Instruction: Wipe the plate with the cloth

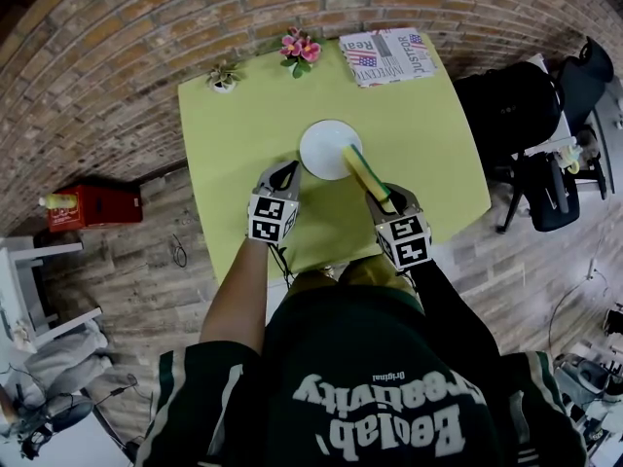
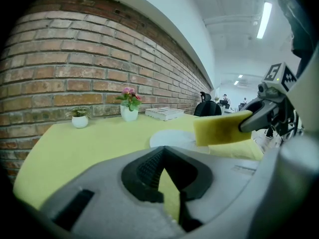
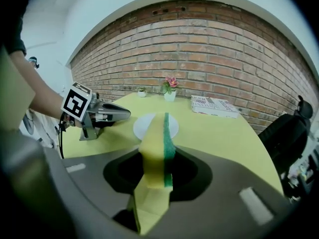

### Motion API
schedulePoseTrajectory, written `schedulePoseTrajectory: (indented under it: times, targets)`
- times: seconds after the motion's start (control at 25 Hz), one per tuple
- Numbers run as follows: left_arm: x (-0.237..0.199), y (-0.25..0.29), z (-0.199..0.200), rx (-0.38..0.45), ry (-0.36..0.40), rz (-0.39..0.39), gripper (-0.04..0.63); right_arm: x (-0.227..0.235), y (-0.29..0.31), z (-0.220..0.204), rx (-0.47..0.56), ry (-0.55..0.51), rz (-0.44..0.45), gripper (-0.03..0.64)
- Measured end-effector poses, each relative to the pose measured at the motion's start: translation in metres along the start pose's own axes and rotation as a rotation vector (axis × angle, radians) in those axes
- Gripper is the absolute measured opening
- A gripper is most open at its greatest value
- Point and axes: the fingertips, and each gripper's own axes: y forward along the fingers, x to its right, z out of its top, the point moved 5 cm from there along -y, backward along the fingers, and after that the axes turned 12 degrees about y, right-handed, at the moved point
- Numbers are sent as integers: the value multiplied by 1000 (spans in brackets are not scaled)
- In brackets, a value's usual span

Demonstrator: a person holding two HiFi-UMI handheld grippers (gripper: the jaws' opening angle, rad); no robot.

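1. Right gripper [image 1: 378, 195] clamped on the near end of a yellow sponge [image 1: 362, 171] with a green scouring face, free end reaching ahead over the white plate [image 1: 321, 149].
2. Left gripper [image 1: 286, 172] with jaws together, nothing between them, plate just ahead and to its right.
3. Probably soft and light; likely to bend when pressed flat.
4. Probably slippery, so worth steadying at the plate's rim.

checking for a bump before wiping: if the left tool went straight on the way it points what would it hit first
Probably the white plate: the left tool points at its near left rim, though its height is unclear.
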Motion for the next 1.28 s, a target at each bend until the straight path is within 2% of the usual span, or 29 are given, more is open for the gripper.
schedulePoseTrajectory:
  times: [0.16, 0.32, 0.56, 0.88, 1.28]
  targets:
    - [0, 0, -1, 1, 3, -5, 2, 15, -5, 0, 7, 4, -64, 133]
    - [1, 0, -1, 1, 4, -7, 2, 19, -7, 0, 13, 30, -72, 133]
    - [2, 0, 0, -2, 8, -12, 2, 4, -9, 7, 68, 65, 14, 133]
    - [2, -1, 0, 4, 9, -16, 2, -49, 1, -3, 26, 13, 165, 135]
    - [2, -1, 0, 11, 13, -18, 2, -47, 3, -12, -11, 8, 150, 135]
